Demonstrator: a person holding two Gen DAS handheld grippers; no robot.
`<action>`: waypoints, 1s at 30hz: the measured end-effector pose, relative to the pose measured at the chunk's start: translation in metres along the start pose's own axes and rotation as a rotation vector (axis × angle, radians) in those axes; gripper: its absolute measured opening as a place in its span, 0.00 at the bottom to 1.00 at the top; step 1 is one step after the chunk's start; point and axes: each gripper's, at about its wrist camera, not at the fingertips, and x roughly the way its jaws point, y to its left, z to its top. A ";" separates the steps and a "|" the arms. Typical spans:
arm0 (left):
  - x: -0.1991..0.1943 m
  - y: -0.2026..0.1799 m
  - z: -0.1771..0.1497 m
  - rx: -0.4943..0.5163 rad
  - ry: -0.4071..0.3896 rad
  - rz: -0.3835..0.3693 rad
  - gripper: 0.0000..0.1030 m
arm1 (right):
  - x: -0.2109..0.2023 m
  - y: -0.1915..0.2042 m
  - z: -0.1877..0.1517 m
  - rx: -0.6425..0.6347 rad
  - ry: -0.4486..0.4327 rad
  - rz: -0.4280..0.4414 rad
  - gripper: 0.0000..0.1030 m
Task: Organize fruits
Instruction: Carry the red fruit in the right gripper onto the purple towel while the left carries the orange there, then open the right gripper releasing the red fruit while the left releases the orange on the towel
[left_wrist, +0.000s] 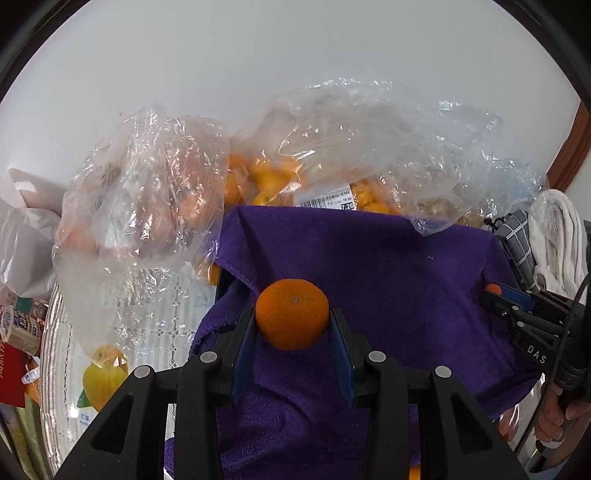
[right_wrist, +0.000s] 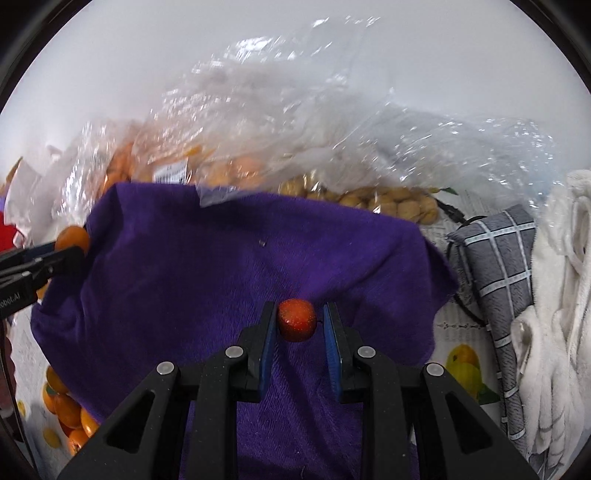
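My left gripper (left_wrist: 292, 321) is shut on an orange (left_wrist: 291, 314) and holds it above a purple towel (left_wrist: 388, 280). My right gripper (right_wrist: 300, 320) is shut on a small red fruit (right_wrist: 297, 319) over the same purple towel (right_wrist: 221, 266). The right gripper also shows at the right edge of the left wrist view (left_wrist: 496, 295), and the left gripper with its orange (right_wrist: 72, 238) at the left edge of the right wrist view. Clear plastic bags of orange fruit (left_wrist: 269, 177) lie behind the towel.
A bag of small tan fruit (right_wrist: 388, 201) lies behind the towel on the right. A grey checked cloth (right_wrist: 495, 258) and white cloth (right_wrist: 557, 295) lie at the right. Loose oranges (right_wrist: 66, 410) sit at the lower left. The table has a fruit-print cover (left_wrist: 103, 373).
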 end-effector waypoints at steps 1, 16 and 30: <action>0.001 -0.001 0.000 0.002 0.002 0.001 0.36 | 0.002 0.001 -0.001 -0.004 0.006 -0.001 0.24; 0.027 -0.020 -0.009 0.069 0.080 0.028 0.36 | 0.009 -0.005 -0.005 -0.006 0.049 -0.001 0.40; 0.025 -0.033 -0.007 0.083 0.102 0.010 0.46 | -0.004 0.003 -0.003 -0.030 -0.001 0.018 0.65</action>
